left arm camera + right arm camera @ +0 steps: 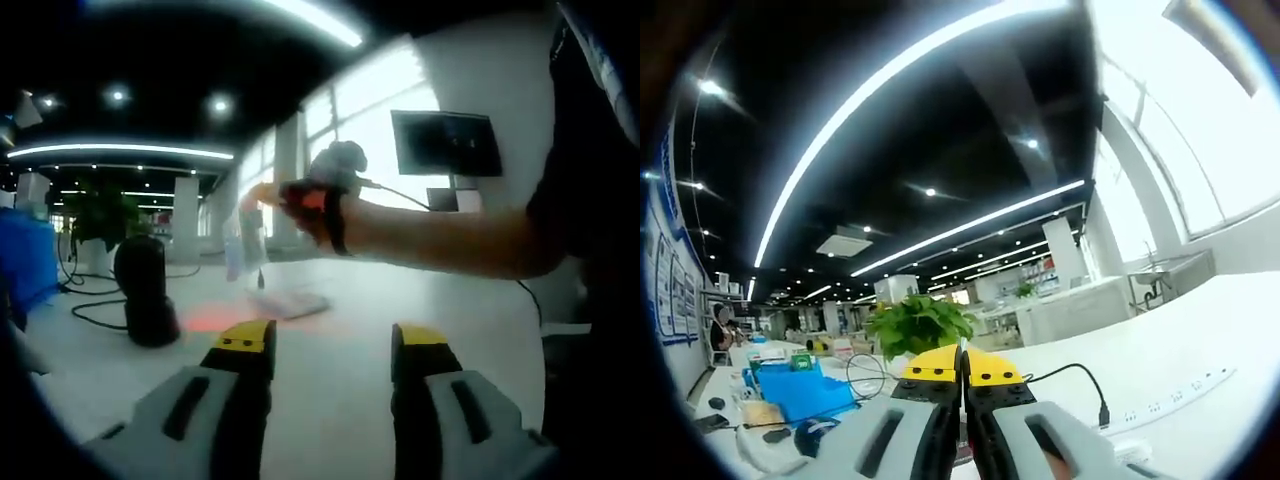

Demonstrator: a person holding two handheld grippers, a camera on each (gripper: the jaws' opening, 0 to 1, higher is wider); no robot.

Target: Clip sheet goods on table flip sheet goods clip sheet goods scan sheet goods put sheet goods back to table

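In the left gripper view the left gripper (pixel 330 345) hovers low over the white table (pixel 330 400), its yellow-tipped jaws spread apart with nothing between them. Just past the tips a flat pale sheet (pixel 290 302) lies on the table, with a red glow on the surface to its left. Further left stands a black scanner (pixel 146 290), a dark cable looping behind it. Above the sheet a person's arm (pixel 440 240) reaches in from the right; the other gripper sits at its end, blurred, and a thin clear strip hangs from it, too blurred to tell what it is. A dark monitor (pixel 446 143) is on the far wall.

In the right gripper view the right gripper (pixel 962 375) points upward, jaws pressed together; whether anything thin is pinched between them I cannot tell. Behind the tips are a green plant (pixel 917 325), a black cable, a white power strip (pixel 1175 395) on the table to the right and a blue box (pixel 805 390) to the left.
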